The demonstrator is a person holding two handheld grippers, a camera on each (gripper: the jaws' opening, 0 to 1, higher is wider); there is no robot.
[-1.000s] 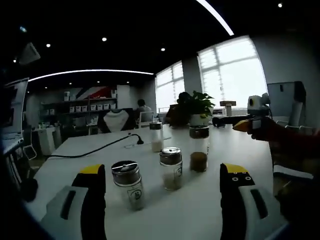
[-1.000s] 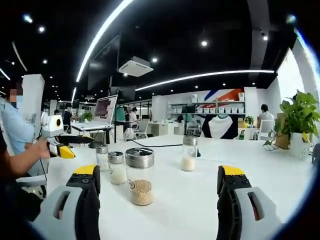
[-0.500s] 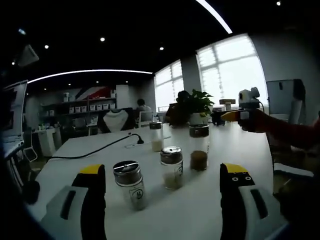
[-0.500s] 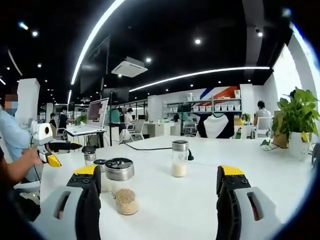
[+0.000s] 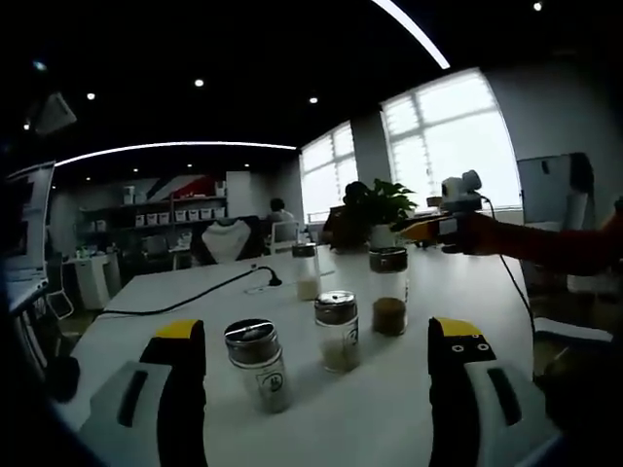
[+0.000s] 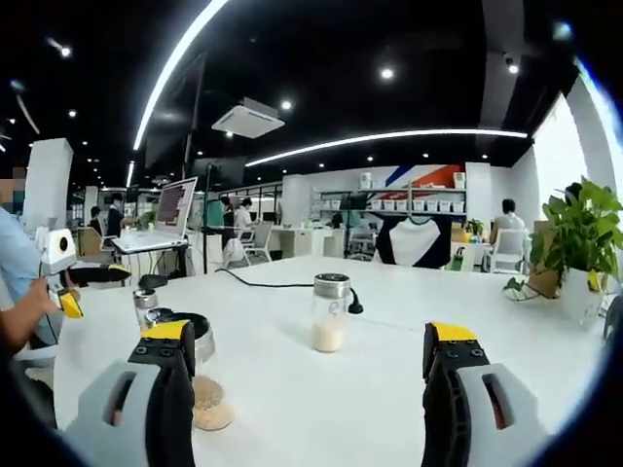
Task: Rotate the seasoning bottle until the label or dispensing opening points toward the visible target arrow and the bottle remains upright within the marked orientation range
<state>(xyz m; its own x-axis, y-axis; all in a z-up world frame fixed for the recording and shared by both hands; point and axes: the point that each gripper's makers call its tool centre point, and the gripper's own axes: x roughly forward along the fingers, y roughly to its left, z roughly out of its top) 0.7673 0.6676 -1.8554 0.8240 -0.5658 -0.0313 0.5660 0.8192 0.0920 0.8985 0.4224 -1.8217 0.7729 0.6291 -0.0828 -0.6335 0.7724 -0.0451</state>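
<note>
- Four seasoning bottles (image 5: 337, 331) are seen upright on a white table (image 5: 389, 409), ahead of the left gripper (image 5: 319, 389); its jaws are held apart, empty
- The right gripper (image 6: 304, 389) is likewise spread; one potted plant (image 6: 581, 238) is seen

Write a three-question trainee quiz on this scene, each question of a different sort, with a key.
1. True or false: the left gripper is shut on a seasoning bottle.
2. In the left gripper view, which bottle holds brown seasoning? A) the nearest bottle B) the middle bottle C) the taller bottle behind them
3. Fill in: in the right gripper view, a black ____ runs across the white table behind the bottle of pale seasoning.

Key: 1 false, its jaws stand apart with nothing between them; 2 C; 3 cable.
</note>
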